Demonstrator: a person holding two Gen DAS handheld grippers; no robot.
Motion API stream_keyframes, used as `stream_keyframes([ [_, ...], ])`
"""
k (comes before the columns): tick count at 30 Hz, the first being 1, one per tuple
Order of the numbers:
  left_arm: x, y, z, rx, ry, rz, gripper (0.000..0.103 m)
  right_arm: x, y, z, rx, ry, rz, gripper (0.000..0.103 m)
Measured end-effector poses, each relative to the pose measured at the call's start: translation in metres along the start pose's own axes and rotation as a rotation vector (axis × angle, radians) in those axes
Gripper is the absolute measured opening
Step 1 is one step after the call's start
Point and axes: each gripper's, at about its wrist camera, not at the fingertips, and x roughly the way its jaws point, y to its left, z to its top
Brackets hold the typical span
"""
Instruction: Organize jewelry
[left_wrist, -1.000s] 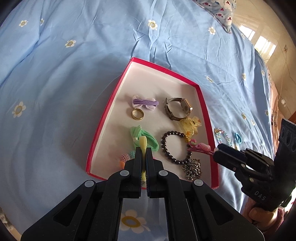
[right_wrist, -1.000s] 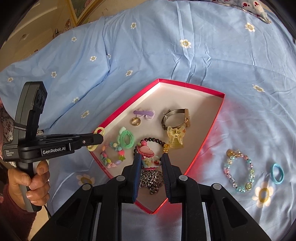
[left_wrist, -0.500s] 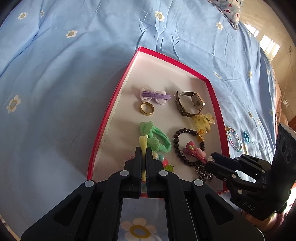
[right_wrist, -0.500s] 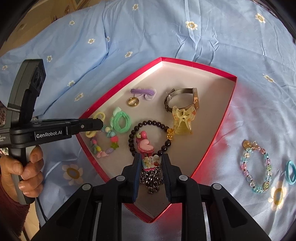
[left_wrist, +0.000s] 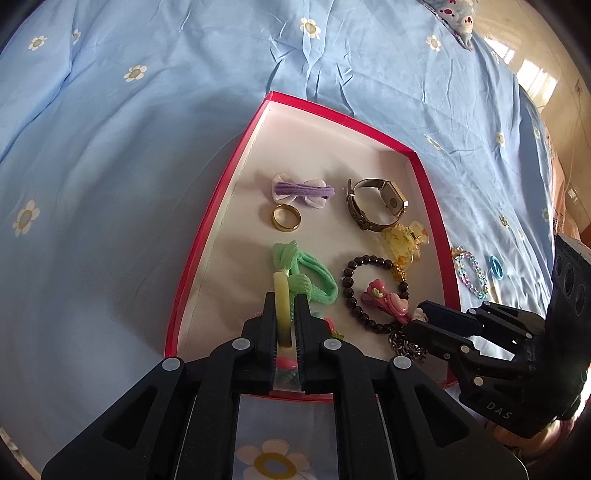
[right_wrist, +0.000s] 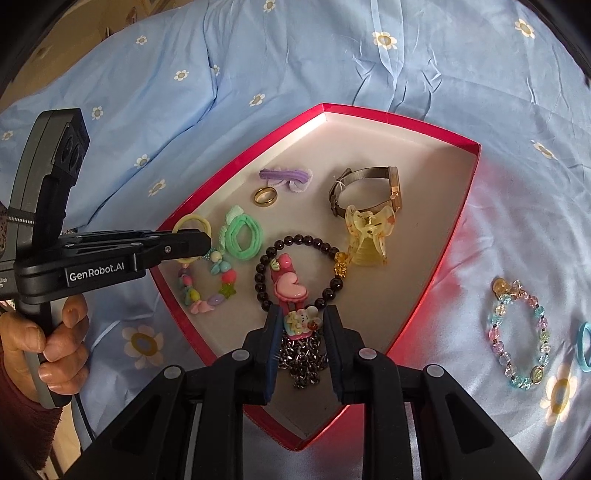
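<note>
Jewelry lies in a red box (right_wrist: 436, 288) on the bed. Left hand-held gripper (left_wrist: 285, 317), jaws opening, has a yellow hair tie (left_wrist: 282, 299) between them at 9 o'clock. Right hand-held gripper (right_wrist: 300, 325) has lowered, grasping a pink hair clip (right_wrist: 290, 288) onto the dark bead bracelet (right_wrist: 295, 242).

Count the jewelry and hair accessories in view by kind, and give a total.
Bracelets: 3 (dark bead bracelet, pastel charm bracelet, crystal bead bracelet)
Hair ties: 4 (purple hair tie, green hair tie, yellow hair tie, blue hair tie)
Hair clips: 2 (yellow claw clip, pink hair clip)
Gold ring: 1
Watch: 1
Metal chain: 1
Total: 12
</note>
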Motion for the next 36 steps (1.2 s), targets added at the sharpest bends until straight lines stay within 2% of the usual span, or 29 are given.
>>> stream_keyframes([
  [3, 0.000, 0.000, 0.000, -0.001, 0.001, -0.001, 0.011, 0.000, -0.001, 0.000, 0.006, -0.003, 0.005, 0.023],
  [7, -0.002, -0.003, 0.001, 0.006, -0.006, 0.020, 0.028, 0.001, -0.002, 0.000, 0.014, -0.004, 0.012, 0.024],
  [17, -0.005, 0.002, -0.003, 0.002, -0.002, 0.028, 0.029, -0.001, -0.002, -0.002, 0.028, -0.012, 0.024, 0.034],
  [28, -0.011, 0.003, -0.005, -0.005, -0.012, 0.024, 0.029, -0.006, -0.003, -0.002, 0.040, -0.024, 0.020, 0.035],
  [30, -0.014, 0.003, -0.006, -0.004, -0.017, 0.025, 0.029, -0.009, -0.003, -0.002, 0.044, -0.031, 0.022, 0.039],
  [33, -0.021, 0.001, -0.007, -0.003, -0.026, 0.025, 0.035, -0.014, -0.003, -0.001, 0.048, -0.045, 0.024, 0.041],
  [36, -0.029, 0.002, -0.010, -0.008, -0.038, 0.027, 0.048, -0.021, -0.001, -0.001, 0.049, -0.061, 0.024, 0.043],
])
